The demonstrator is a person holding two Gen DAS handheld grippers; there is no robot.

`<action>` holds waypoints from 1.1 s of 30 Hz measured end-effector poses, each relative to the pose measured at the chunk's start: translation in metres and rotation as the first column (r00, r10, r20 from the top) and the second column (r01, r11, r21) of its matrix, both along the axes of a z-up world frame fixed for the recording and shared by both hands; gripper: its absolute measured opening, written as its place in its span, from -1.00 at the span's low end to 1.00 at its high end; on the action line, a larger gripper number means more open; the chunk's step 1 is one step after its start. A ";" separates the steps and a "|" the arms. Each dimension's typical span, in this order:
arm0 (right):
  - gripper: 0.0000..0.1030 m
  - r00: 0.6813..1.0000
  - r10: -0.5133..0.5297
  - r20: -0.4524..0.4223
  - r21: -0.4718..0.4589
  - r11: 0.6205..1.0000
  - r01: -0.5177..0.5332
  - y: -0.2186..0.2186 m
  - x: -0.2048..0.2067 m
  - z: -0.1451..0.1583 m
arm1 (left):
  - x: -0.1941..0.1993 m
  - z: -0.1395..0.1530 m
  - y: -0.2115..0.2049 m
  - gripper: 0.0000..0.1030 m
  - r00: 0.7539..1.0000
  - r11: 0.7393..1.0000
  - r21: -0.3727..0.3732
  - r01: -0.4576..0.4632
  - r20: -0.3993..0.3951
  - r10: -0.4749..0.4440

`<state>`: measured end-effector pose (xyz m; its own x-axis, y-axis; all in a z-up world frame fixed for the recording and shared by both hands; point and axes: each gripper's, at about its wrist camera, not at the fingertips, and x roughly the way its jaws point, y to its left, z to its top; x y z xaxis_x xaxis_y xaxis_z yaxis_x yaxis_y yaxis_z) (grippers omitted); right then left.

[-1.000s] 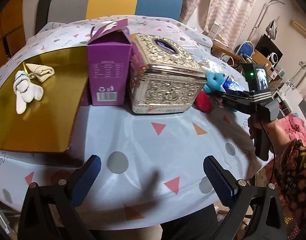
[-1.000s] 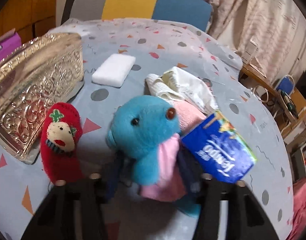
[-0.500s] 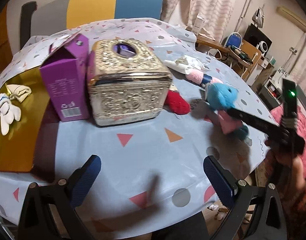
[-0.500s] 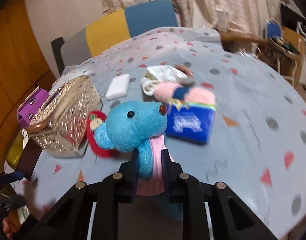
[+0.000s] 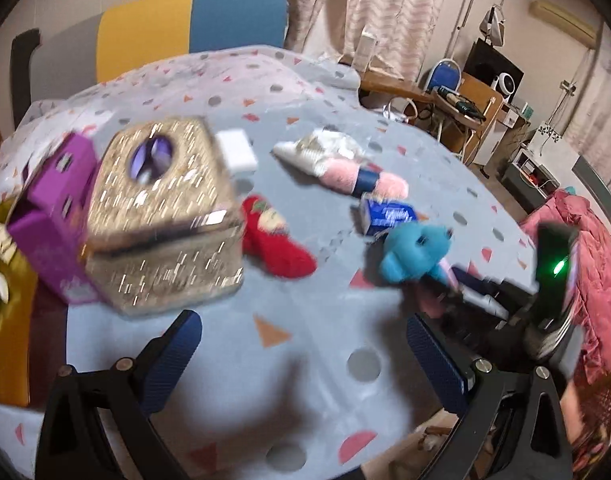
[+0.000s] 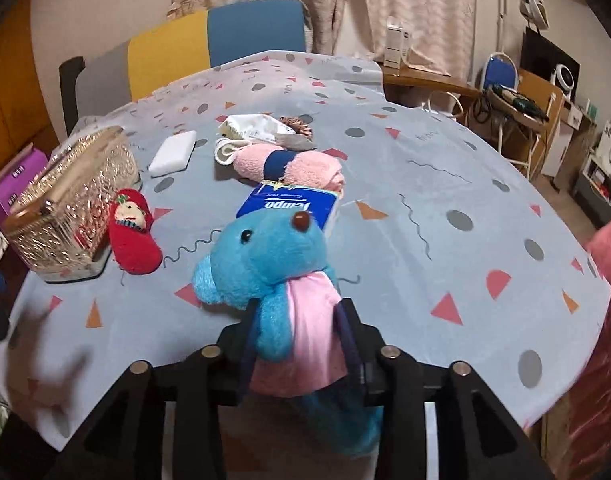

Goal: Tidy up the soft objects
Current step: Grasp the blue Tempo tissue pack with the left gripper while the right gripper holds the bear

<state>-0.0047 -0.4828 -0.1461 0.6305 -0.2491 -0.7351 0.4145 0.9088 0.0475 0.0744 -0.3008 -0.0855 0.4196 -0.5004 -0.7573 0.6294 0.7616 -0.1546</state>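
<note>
A blue plush toy (image 6: 265,252) in a pink shirt stands between the fingers of my right gripper (image 6: 297,320), near the table's front edge. Both pads still touch its body while the jaws are opening. The left wrist view shows the same blue plush toy (image 5: 417,256) with the right gripper (image 5: 477,292) behind it. My left gripper (image 5: 305,352) hangs open over bare tablecloth, nothing between its blue pads. A red plush (image 6: 133,236) lies beside the gold tissue box (image 6: 69,200). Further back lie a pink towel roll (image 6: 289,166), a white cloth (image 6: 253,126) and a white sponge (image 6: 173,152).
A blue tissue pack (image 6: 289,204) lies just behind the blue toy. A purple carton (image 5: 53,216) stands left of the gold box, with a gold tray (image 5: 5,320) holding a white plush at the far left. A chair (image 5: 193,28) stands behind the table.
The right jaws closed tightly on the blue toy, carried it toward the table's front, and now stand wider. My left gripper has swung to the right, staying open.
</note>
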 end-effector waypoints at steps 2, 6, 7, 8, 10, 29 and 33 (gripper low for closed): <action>-0.16 1.000 0.001 -0.005 -0.008 1.000 -0.001 0.001 0.006 -0.006 | 0.004 0.005 -0.013 1.00 1.000 1.000 0.005 0.009 0.009 -0.009; -0.35 1.000 0.007 0.027 0.024 1.000 -0.008 -0.002 0.004 -0.012 | 0.016 0.010 -0.045 1.00 0.999 0.999 0.004 0.038 0.004 -0.038; -0.38 1.000 -0.003 0.031 0.035 0.999 0.002 -0.003 0.001 -0.012 | 0.021 0.011 -0.054 1.00 0.999 0.999 0.008 0.036 -0.002 -0.036; -0.45 0.999 -0.015 0.045 0.045 0.999 0.013 -0.005 -0.005 -0.010 | 0.026 0.010 -0.062 1.00 0.999 0.999 0.003 0.037 -0.012 -0.036; -0.48 0.995 -0.058 0.078 0.082 0.995 0.052 -0.010 -0.017 -0.007 | 0.035 0.008 -0.077 1.00 0.998 0.999 -0.012 0.052 -0.044 -0.052; -0.46 0.920 -0.324 0.220 0.296 0.921 0.254 -0.033 -0.072 -0.025 | 0.086 -0.076 -0.216 1.00 0.968 0.984 0.149 0.095 -0.246 -0.056; -0.45 0.928 -0.299 0.223 0.244 0.939 0.244 -0.026 -0.070 -0.026 | 0.083 -0.083 -0.211 0.86 0.977 0.982 0.156 0.102 -0.203 -0.070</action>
<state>-0.0747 -0.5089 -0.1721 0.7315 -0.2962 -0.6142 0.5932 0.7207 0.3588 0.1573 -0.5114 -0.1687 0.2155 -0.3893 -0.8955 0.6635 0.7312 -0.1582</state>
